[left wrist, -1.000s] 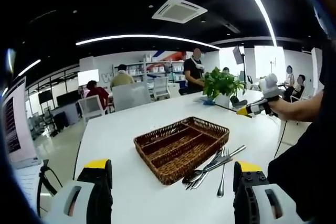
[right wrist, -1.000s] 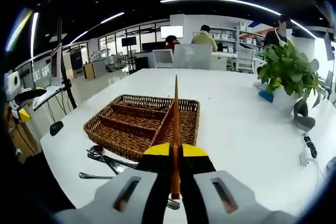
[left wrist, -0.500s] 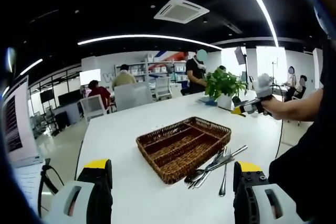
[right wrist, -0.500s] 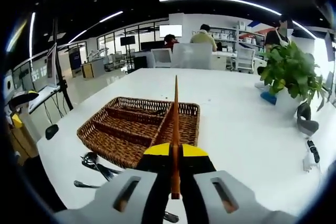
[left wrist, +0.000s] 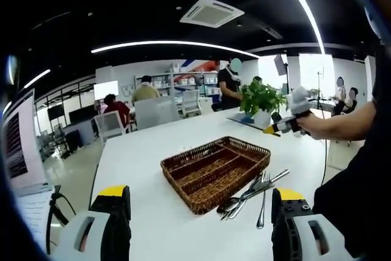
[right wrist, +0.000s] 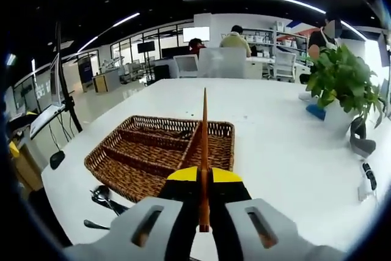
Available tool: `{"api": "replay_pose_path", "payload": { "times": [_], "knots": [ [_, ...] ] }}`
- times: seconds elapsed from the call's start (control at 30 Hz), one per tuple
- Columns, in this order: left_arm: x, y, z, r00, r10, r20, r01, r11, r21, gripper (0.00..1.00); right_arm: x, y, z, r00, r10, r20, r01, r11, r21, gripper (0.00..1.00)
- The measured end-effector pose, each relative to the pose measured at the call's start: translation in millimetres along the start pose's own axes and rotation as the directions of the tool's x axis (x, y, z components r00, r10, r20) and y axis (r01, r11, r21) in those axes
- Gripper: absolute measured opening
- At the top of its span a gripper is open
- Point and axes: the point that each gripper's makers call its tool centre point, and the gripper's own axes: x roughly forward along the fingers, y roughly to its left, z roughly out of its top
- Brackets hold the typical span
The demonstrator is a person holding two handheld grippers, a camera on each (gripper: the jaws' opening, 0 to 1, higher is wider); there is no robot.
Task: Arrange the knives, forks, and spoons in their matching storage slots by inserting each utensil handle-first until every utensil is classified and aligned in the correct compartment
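A brown wicker tray (left wrist: 214, 172) with long compartments lies on the white table (left wrist: 153, 212). A loose pile of metal utensils (left wrist: 250, 192) sits at its near right corner. My left gripper (left wrist: 198, 224) hangs low over the table in front of the tray, jaws wide apart and holding nothing. My right gripper (right wrist: 204, 178) is shut on a thin brown utensil (right wrist: 204, 126), seen edge-on, pointing at the tray (right wrist: 153, 151). I cannot tell which kind it is. A hand holds this gripper (left wrist: 273, 129) above the table, right of the tray. Some utensils (right wrist: 101, 197) lie left of it.
A potted plant (right wrist: 342, 84) stands at the table's far side (left wrist: 259, 99). A power strip and cable (right wrist: 366, 175) lie near the right edge. People sit and stand at desks beyond the table. A monitor on a stand (left wrist: 21, 151) is at the left.
The right gripper with its utensil has drifted a little toward the tray. The left gripper stays where it was, still open.
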Motion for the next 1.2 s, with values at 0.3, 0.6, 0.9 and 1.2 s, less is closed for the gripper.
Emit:
{"api": "replay_pose_path", "payload": {
  "times": [0.3, 0.6, 0.9, 1.2],
  "knots": [
    [-0.9, 0.9, -1.4, 1.000, 0.001, 0.000, -0.001, 1.000, -0.004, 1.00, 7.1, -0.8, -2.7, 1.000, -0.011, -0.008, 0.011, 1.000, 0.001, 0.01],
    [-2.6, 2.8, -4.3, 1.000, 0.009, 0.001, -0.009, 1.000, -0.014, 1.00, 16.6, -4.9, -19.6, 0.998, -0.025, -0.053, 0.024, 1.000, -0.011, 0.01],
    [-3.0, 4.3, -5.7, 1.000, 0.013, -0.002, -0.013, 1.000, -0.018, 1.00, 25.1, -4.6, -35.3, 0.995, -0.031, -0.090, 0.030, 1.000, -0.005, 0.01],
    [-4.8, 5.7, -7.7, 1.000, 0.021, -0.004, -0.021, 1.000, -0.022, 1.00, 37.2, -5.0, -49.2, 0.991, -0.030, -0.134, 0.030, 1.000, 0.001, 0.01]
  ]
}}
